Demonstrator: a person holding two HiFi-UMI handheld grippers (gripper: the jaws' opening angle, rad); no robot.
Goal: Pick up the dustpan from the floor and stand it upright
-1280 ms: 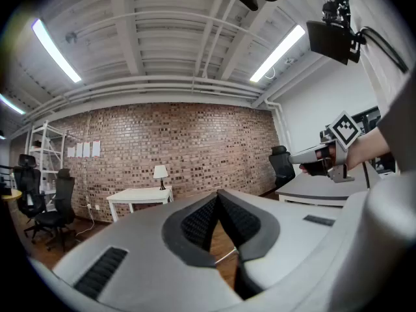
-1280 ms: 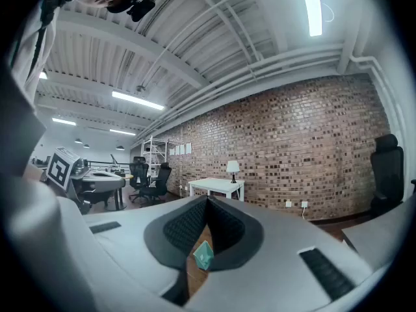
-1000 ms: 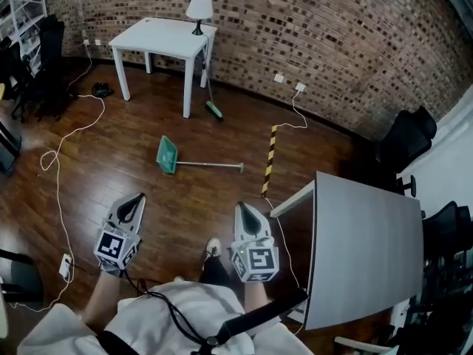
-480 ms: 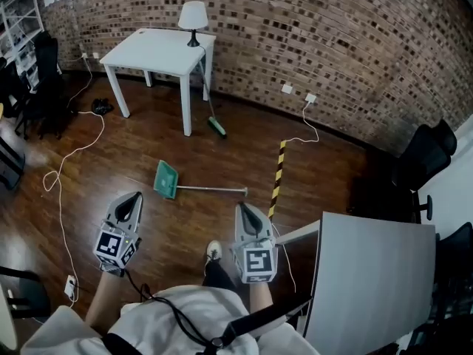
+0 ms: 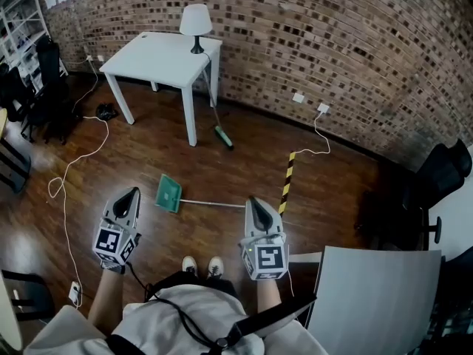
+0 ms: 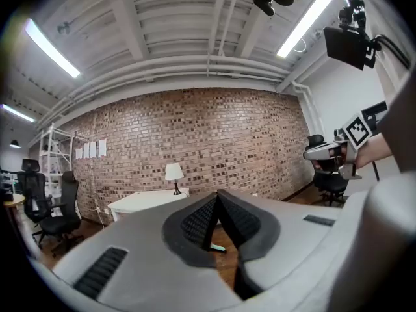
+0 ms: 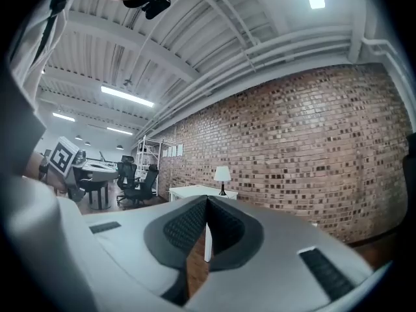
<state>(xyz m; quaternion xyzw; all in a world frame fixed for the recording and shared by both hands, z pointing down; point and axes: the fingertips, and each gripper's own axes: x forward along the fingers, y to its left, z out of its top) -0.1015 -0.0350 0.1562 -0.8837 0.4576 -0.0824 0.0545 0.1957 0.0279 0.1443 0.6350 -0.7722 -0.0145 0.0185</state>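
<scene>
A green dustpan (image 5: 168, 193) with a long thin metal handle (image 5: 214, 204) lies flat on the wooden floor, ahead of me and between both grippers. My left gripper (image 5: 132, 194) is held level at the left, shut and empty, just left of the pan. At the right my right gripper (image 5: 254, 200) is also shut and empty, its tip close to the handle's end in the head view. The left gripper view shows my left gripper (image 6: 218, 194) with jaws together and a bit of the dustpan (image 6: 218, 248) on the floor beyond. In the right gripper view my right gripper (image 7: 207, 200) points at the white table.
A white table (image 5: 159, 58) with a lamp (image 5: 196, 24) stands against the brick wall, a green broom (image 5: 219, 128) leaning by its leg. Yellow-black tape (image 5: 286, 181) marks the floor. A grey table (image 5: 373, 294) is at my right. White cables (image 5: 74, 161) and office chairs (image 5: 44, 87) lie left.
I have walked toward the dustpan: it now lies closer, between the gripper tips. Both grippers stayed shut and level.
</scene>
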